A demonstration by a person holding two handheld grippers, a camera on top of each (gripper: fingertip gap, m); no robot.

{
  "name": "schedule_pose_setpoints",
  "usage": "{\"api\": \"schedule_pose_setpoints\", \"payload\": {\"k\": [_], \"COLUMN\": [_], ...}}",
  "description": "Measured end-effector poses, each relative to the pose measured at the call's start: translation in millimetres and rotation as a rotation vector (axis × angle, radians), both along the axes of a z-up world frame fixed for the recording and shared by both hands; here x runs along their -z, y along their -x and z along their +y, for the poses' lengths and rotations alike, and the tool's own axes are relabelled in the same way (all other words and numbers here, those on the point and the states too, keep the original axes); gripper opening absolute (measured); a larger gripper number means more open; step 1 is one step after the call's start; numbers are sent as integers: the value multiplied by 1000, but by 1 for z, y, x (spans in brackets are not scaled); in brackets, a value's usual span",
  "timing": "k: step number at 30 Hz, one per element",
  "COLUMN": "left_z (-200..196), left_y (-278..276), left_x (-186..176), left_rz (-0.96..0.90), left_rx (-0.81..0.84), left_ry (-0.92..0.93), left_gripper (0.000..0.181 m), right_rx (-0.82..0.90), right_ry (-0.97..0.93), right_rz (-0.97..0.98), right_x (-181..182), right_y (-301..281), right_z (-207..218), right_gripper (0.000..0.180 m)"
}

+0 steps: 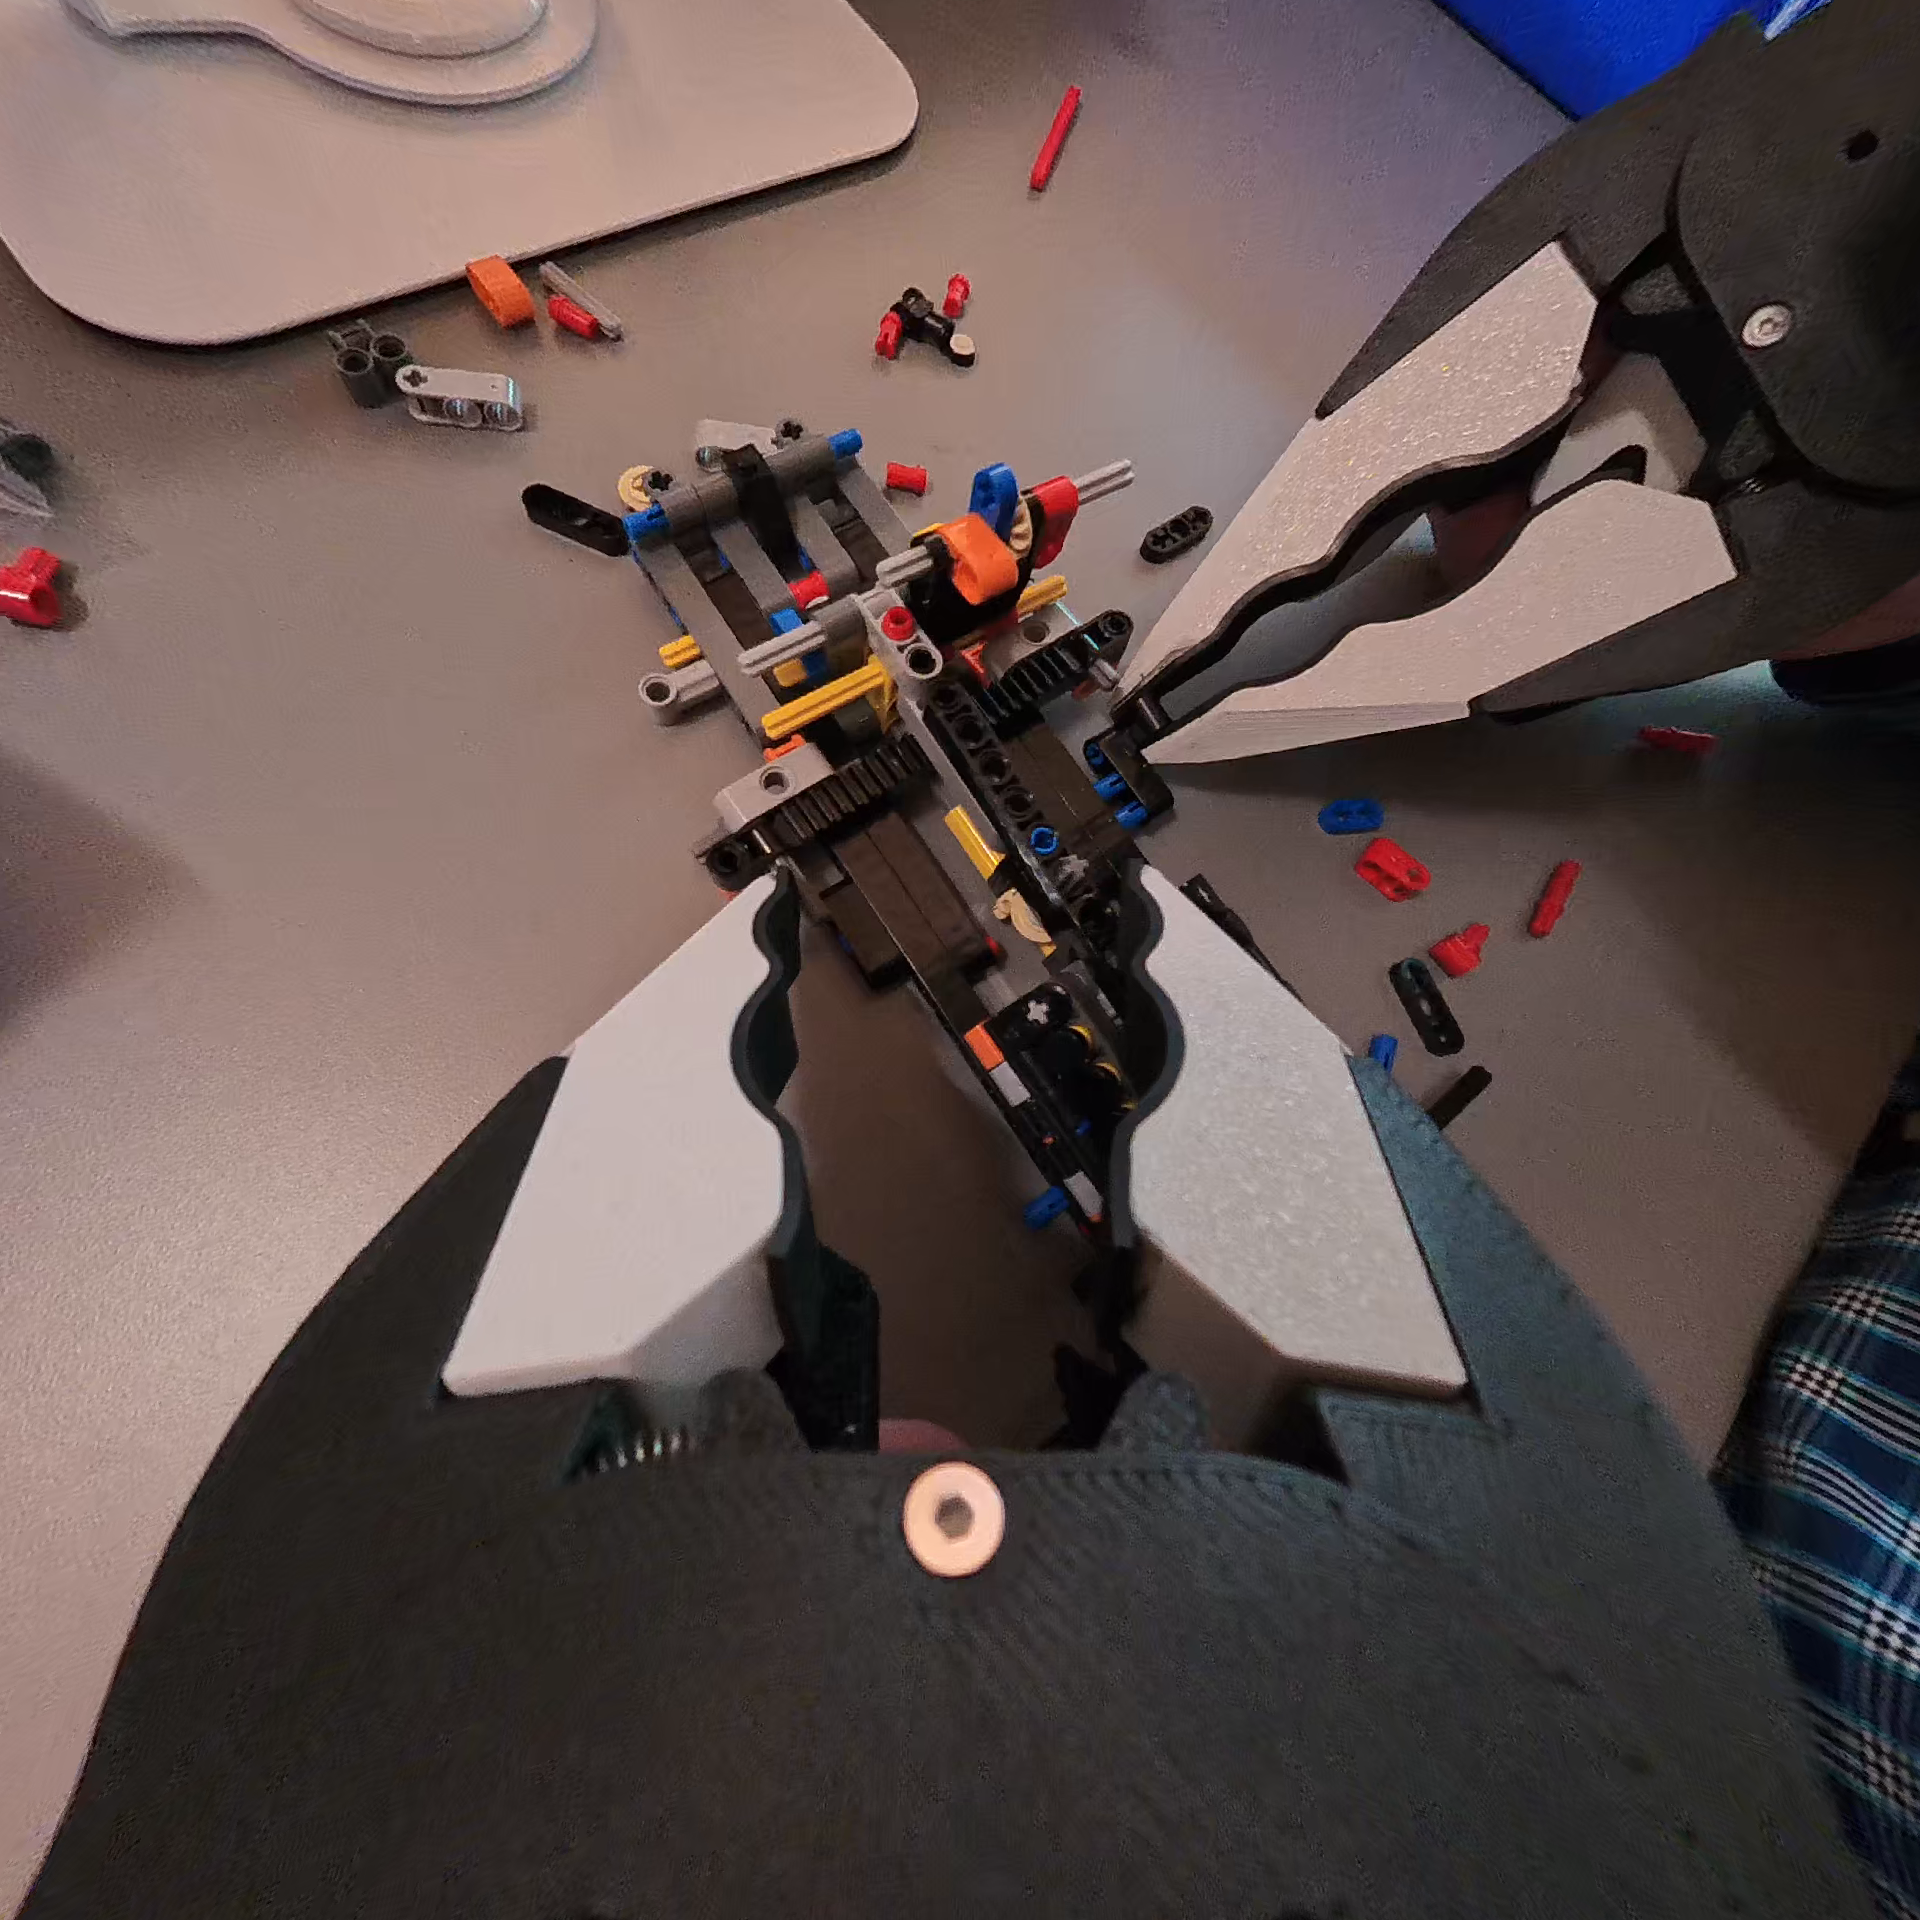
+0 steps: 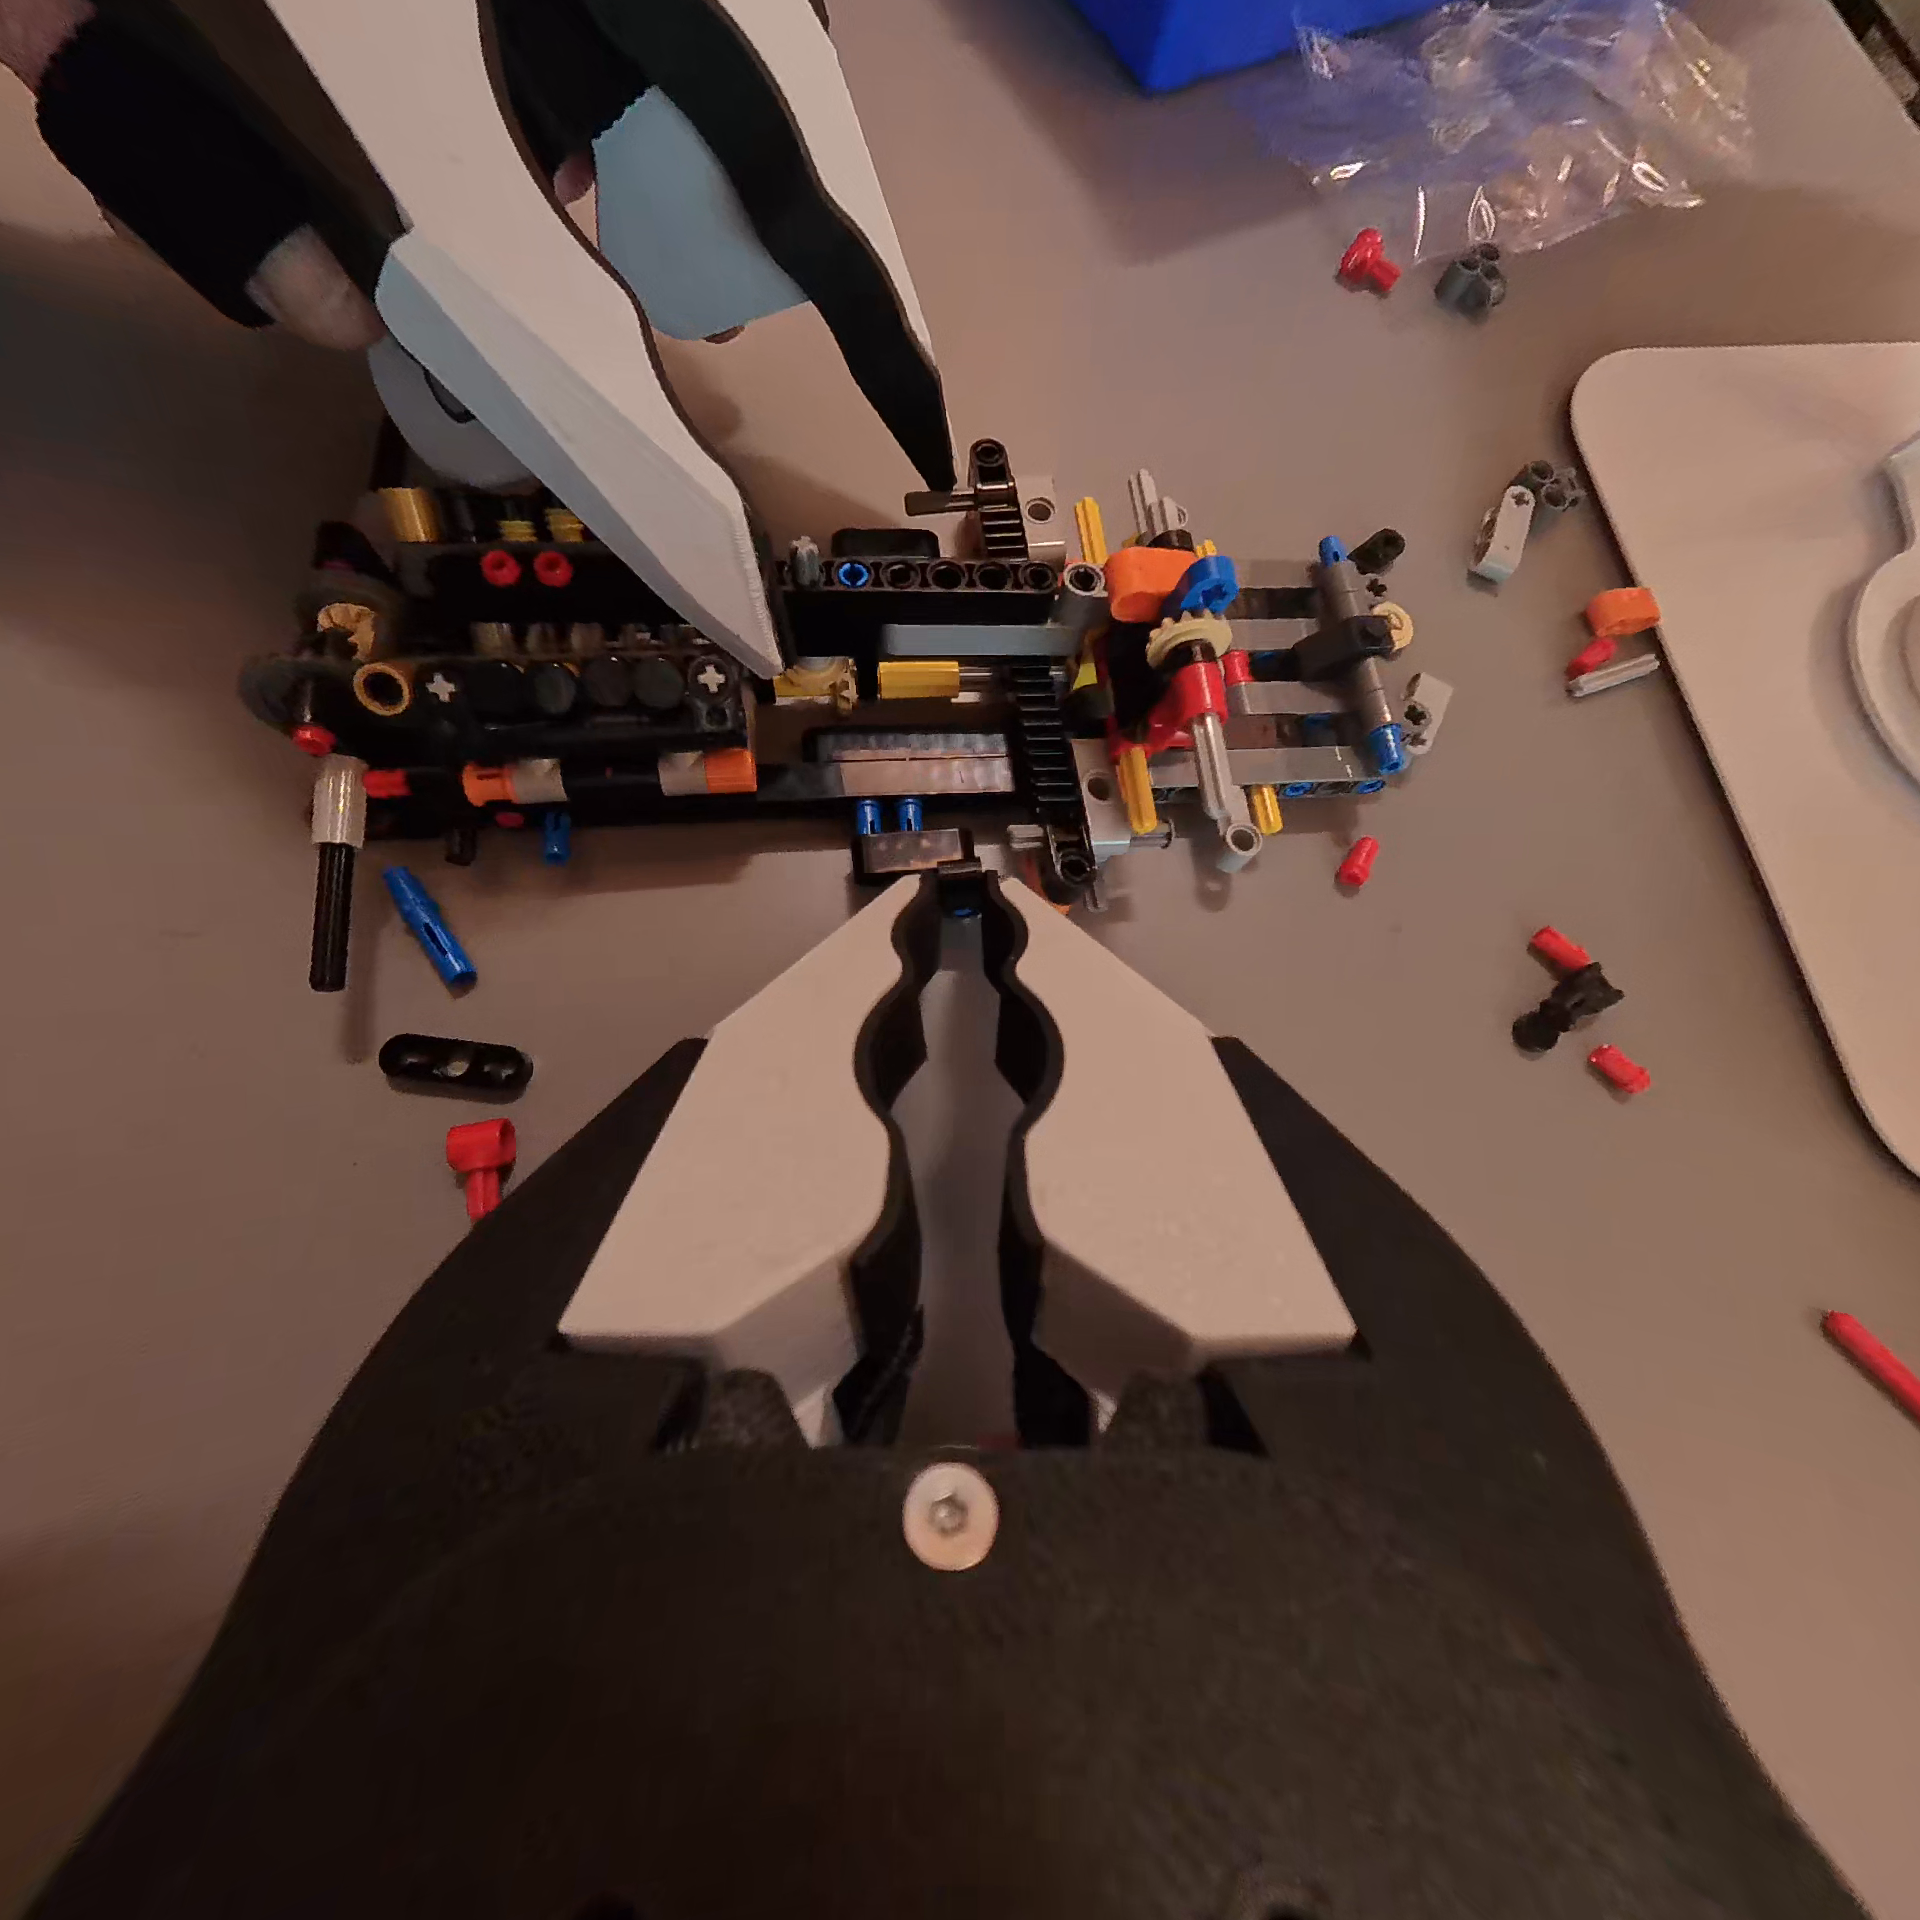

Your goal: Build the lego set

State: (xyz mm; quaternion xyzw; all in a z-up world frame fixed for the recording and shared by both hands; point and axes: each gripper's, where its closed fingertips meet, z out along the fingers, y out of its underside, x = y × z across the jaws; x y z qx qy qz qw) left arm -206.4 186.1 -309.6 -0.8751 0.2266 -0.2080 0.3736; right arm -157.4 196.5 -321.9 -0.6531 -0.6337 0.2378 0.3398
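The long Lego Technic model point(image 1: 883, 665) lies on the grey table; it also shows in the right wrist view point(image 2: 935, 665). My left gripper point(image 1: 958, 883) straddles the model's near end, and its fingers press on both sides. From the right wrist view it point(image 2: 852, 566) comes in from the upper left. My right gripper point(image 2: 961, 883) is shut on a small black connector piece point(image 2: 914, 852) with blue pins, held against the model's side at mid-length. In the left wrist view this gripper point(image 1: 1132, 717) comes in from the right, with the black piece point(image 1: 1132, 774) at its tips.
Loose red, blue and black parts lie around the model, among them a blue pin point(image 2: 431, 925), a black axle point(image 2: 330, 914) and a black beam point(image 2: 455, 1065). A grey mat point(image 2: 1766, 623) lies at the right, a plastic bag point(image 2: 1507, 125) and blue box point(image 2: 1226, 42) behind. Left tips to right tips: about 6 centimeters.
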Motion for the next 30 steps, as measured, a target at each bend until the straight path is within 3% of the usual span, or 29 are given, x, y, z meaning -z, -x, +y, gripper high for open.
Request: {"api": "schedule_pose_setpoints", "payload": {"k": [13,21,30], "left_z": [0,-1,-3], "left_y": [0,1,-2], "left_x": [0,1,2], "left_rz": [9,1,-18], "left_rx": [-19,-27,-38], "left_ry": [20,41,59], "left_gripper": [60,63,63], "right_rx": [-48,-77,-76], "right_ry": [97,87,117], "right_rz": [-25,-34,-22], "right_x": [3,5,4], "right_y": [-7,-1,-2], "right_z": [-6,-4,-4], "right_gripper": [19,5,4]}}
